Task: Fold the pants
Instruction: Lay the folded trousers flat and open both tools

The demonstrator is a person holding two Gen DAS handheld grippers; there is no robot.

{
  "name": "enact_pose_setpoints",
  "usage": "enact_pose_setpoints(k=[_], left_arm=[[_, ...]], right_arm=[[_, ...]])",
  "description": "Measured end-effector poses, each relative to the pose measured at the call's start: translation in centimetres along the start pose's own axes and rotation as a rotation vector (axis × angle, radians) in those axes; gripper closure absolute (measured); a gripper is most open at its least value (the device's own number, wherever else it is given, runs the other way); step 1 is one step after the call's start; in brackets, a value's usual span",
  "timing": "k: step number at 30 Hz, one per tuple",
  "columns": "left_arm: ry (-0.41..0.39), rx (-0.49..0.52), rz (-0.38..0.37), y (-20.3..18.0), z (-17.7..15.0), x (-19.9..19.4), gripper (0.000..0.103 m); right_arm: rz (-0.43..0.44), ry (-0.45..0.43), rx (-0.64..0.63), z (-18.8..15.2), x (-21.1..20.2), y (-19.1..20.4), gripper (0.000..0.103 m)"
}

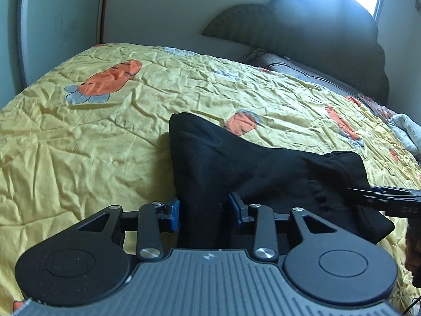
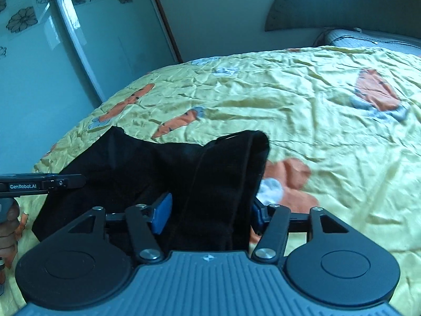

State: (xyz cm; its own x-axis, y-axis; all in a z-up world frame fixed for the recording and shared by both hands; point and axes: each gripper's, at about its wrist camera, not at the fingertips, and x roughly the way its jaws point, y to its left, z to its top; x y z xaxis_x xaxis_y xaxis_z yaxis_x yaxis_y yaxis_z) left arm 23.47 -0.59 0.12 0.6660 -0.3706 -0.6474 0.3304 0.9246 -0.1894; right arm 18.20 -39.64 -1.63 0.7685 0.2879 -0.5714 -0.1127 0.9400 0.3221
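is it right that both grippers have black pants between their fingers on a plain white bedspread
Not quite. The pants are black and run between the fingers of the left gripper and the right gripper, but the bedspread is yellow with orange carrot prints, not plain white. Both wrist views show it.

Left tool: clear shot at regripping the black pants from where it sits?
Probably yes. The black pants already lie between the left tool's blue pads, jaws apart, nothing in between; the right tool works off to the side.
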Motion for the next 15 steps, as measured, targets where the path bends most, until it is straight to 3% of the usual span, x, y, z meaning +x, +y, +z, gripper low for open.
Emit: enact_pose_setpoints(k=[3, 7, 10, 15], left_arm=[[-0.003, -0.011, 0.042, 0.0, -0.3, -0.5, 0.051], [-0.041, -0.064, 0.153, 0.2, -0.5, -2.0, 0.043], [-0.056, -0.117, 0.179, 0.3, -0.8, -3.6, 0.043], [-0.004, -0.094, 0.061, -1.7, -2.4, -4.7, 0.043]], right_arm=[[-0.049, -0.026, 0.017, -0.5, -1.4, -0.1, 0.043], [-0.216, -0.129, -0.073, -1.5, -4.1, 2.7, 0.043], [-0.162, -0.175, -0.172, -2.7, -5.7, 5.7, 0.043], [-0.034, -0.126, -0.227, -4.1, -4.8, 8.5, 0.043]])
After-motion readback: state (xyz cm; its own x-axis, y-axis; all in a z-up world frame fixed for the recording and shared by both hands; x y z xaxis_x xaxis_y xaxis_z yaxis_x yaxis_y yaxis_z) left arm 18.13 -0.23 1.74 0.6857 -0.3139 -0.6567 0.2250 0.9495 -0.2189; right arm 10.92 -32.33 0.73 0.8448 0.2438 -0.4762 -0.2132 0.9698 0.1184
